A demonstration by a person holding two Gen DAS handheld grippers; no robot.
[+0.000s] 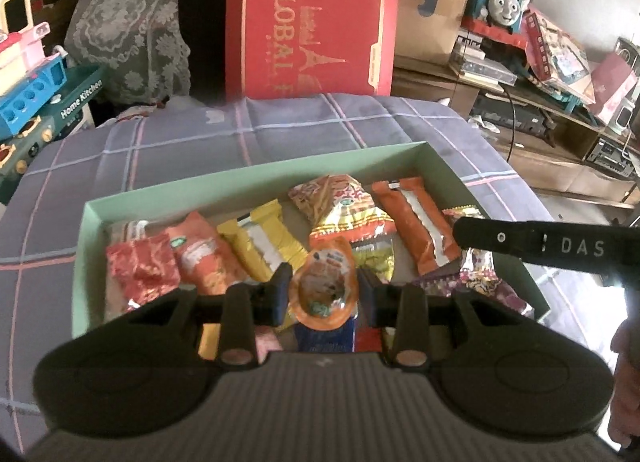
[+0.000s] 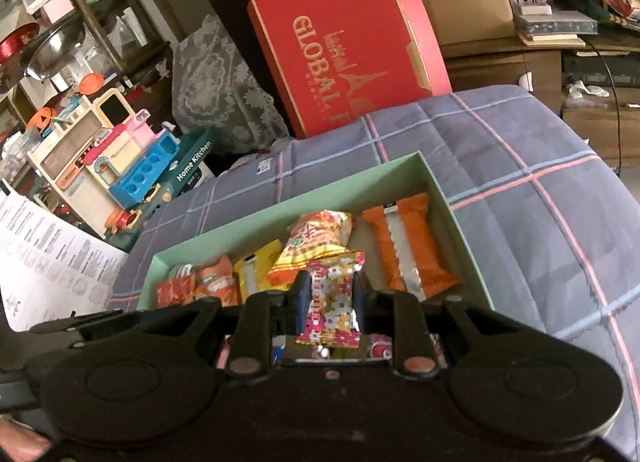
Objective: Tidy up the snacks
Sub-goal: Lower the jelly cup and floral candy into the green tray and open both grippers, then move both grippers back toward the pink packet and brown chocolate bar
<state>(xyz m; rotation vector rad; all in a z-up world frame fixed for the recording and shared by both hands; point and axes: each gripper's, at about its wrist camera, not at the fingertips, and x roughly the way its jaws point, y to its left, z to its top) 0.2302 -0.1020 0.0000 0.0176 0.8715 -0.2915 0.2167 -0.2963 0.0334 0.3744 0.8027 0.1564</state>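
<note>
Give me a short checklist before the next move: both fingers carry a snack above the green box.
1. Left gripper holds the orange jelly cup: ok.
2. Right gripper holds the flowered candy packet: ok.
3. Both are over the green box: ok.
4. Free space along the far wall of the box: ok.
5. Box flat on the plaid blanket: ok.
6. Grip firmness: cannot tell.

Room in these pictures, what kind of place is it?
Probably a lived-in home room, a bedroom or cluttered family room. The green snack box sits on a plaid quilt, with a toy kitchen set and a toy train piled beside cardboard boxes.
</note>
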